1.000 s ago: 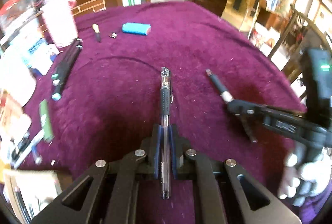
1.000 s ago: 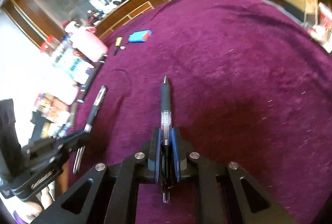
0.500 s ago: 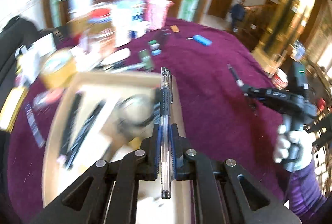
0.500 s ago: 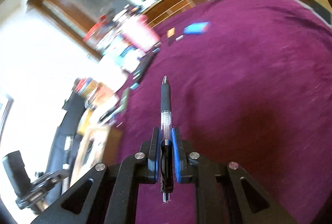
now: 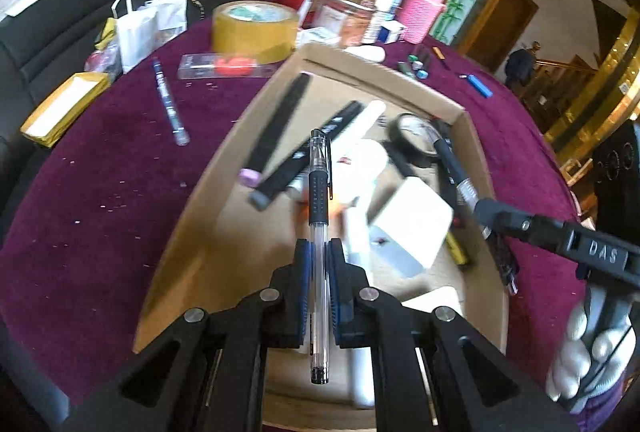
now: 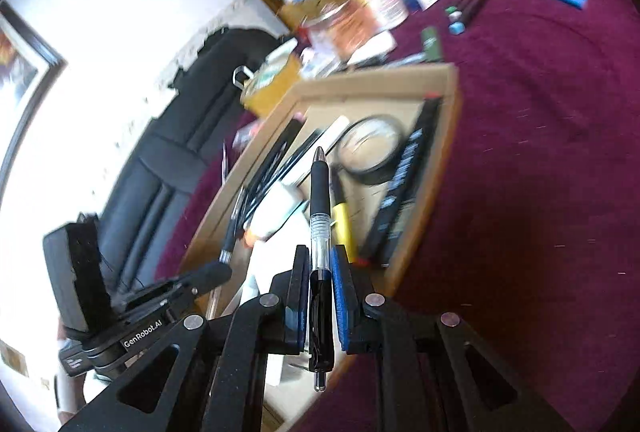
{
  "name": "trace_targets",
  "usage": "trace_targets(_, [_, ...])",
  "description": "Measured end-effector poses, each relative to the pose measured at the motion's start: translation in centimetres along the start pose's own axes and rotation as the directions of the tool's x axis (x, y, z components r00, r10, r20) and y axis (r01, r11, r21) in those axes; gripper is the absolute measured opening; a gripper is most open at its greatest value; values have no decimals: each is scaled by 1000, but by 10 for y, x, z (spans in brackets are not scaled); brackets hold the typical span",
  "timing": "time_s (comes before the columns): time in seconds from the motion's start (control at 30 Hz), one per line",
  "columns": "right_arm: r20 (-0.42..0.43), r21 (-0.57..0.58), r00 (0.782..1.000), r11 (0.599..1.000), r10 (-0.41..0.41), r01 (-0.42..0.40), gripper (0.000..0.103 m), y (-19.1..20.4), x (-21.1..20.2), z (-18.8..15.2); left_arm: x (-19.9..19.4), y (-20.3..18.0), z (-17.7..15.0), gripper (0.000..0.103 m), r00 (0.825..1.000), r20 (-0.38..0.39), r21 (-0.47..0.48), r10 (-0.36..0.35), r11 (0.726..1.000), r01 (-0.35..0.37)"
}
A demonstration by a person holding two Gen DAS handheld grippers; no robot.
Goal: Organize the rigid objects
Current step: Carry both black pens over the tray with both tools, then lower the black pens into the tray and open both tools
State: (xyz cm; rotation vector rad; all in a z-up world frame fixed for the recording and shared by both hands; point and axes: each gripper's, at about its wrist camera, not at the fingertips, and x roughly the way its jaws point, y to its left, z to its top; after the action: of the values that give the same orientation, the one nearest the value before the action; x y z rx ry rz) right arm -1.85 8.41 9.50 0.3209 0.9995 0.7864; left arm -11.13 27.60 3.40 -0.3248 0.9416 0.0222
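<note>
My left gripper [image 5: 319, 256] is shut on a clear gel pen with a black grip [image 5: 319, 187], held above the open cardboard box [image 5: 192, 199]. My right gripper [image 6: 320, 264] is shut on a black retractable pen [image 6: 320, 191] and hovers over the box's right side [image 6: 448, 135]; it also shows in the left wrist view [image 5: 492, 209]. The box holds black markers [image 5: 280, 123], a magnifying glass [image 5: 414, 139], a white block [image 5: 412, 220] and other pens.
The box sits on a purple tablecloth [image 5: 100, 171]. A tape roll [image 5: 254, 27], a loose pen [image 5: 170, 103], a clear case [image 5: 220, 65], a pink cup [image 5: 424, 13], a blue lighter [image 5: 478, 85] and cluttered bottles lie beyond it. A black chair [image 6: 160, 159] stands at the left.
Both grippers have swung left from the open tablecloth to above the cardboard box, each still holding its pen. The right gripper has come in close over the box's right side.
</note>
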Motion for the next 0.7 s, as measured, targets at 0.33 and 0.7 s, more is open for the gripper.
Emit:
trace_targets(0.33, [43,-131,957,948,-287,290,15,9,17,6,-4,-1,-4,46,999,45,30,18,999,-19])
trace_targets(0.7, [48,-167,975,960,-219,224,35,23,8,-13,-44,-32,-12,77,968,214,78,130,986,-150])
